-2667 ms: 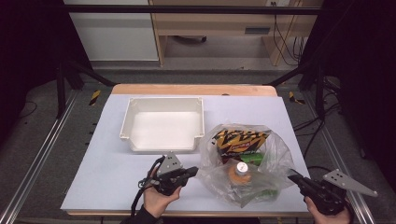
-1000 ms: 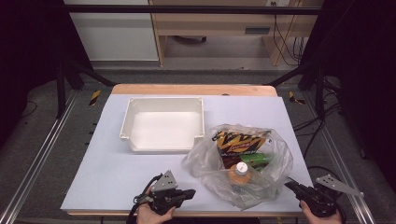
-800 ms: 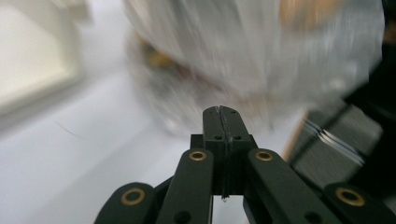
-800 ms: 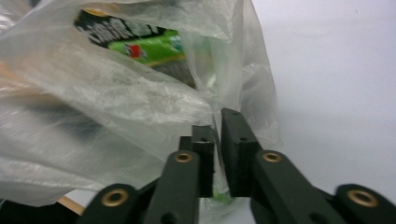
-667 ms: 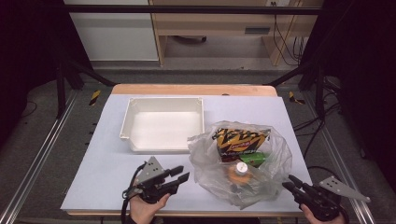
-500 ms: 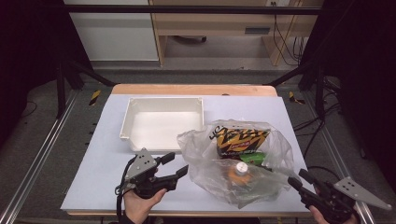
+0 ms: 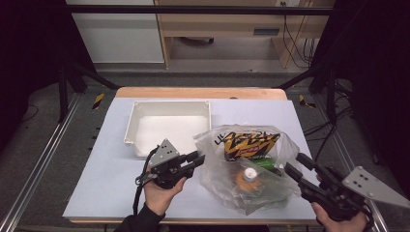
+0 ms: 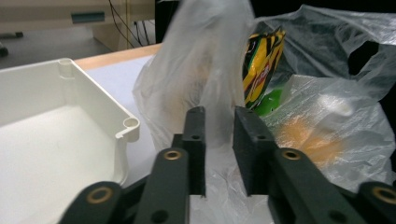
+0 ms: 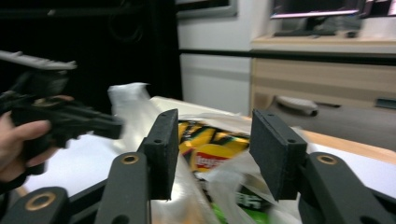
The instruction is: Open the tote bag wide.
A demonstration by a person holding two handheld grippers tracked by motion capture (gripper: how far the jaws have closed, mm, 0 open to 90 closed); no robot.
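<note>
So the white tray [image 7: 168, 126] sits just beyond the left gripper [image 7: 197, 158], up against the clear plastic bag [image 7: 251, 169] on its far left corner-ish. The bag lies right between both tongs, crumpled and open at the top. Left gripper's jaws are a bit apart with a flap of bag film standing between them, can't tell if it's actually pinched. Right gripper [image 7: 293, 166] is wide apart, tips just at the bag's near right edge. Inside: yellow-black chip packet [image 7: 250, 143], an orange bottle with a white cap [image 7: 249, 174], something green [image 8: 271, 101].
</note>
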